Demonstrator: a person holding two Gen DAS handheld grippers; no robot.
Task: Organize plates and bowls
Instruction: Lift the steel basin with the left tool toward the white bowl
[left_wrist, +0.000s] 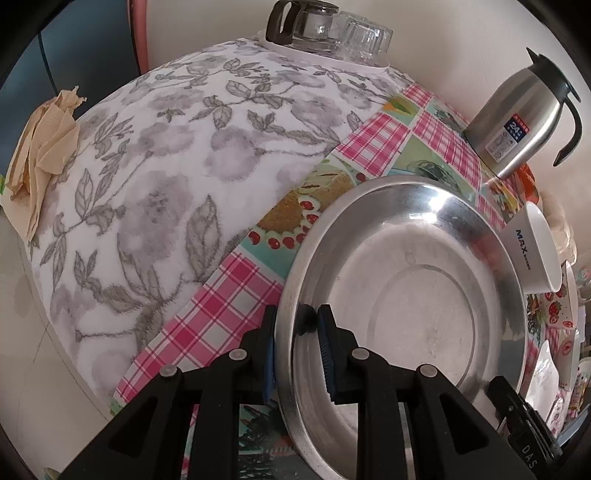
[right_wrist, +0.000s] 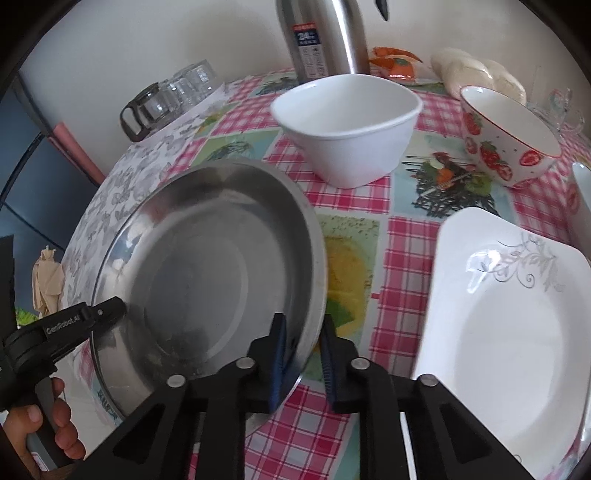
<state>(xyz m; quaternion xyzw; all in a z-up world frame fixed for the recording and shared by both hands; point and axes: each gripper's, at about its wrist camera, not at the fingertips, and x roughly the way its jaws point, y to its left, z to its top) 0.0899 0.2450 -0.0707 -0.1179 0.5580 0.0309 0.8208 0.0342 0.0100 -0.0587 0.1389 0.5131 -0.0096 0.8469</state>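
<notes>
Plaid tablecloth (right_wrist: 406, 240), grey floral cloth (left_wrist: 166, 166), cream wall (right_wrist: 147, 44)

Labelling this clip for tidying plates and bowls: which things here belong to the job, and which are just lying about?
Job: steel plate, white bowl, strawberry bowl, white square plate.
Lying about: thermos, glass jug, glasses, crumpled paper.

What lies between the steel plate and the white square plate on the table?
Only bare checked tablecloth separates the steel plate from the white square plate; the right wrist view shows it.
</notes>
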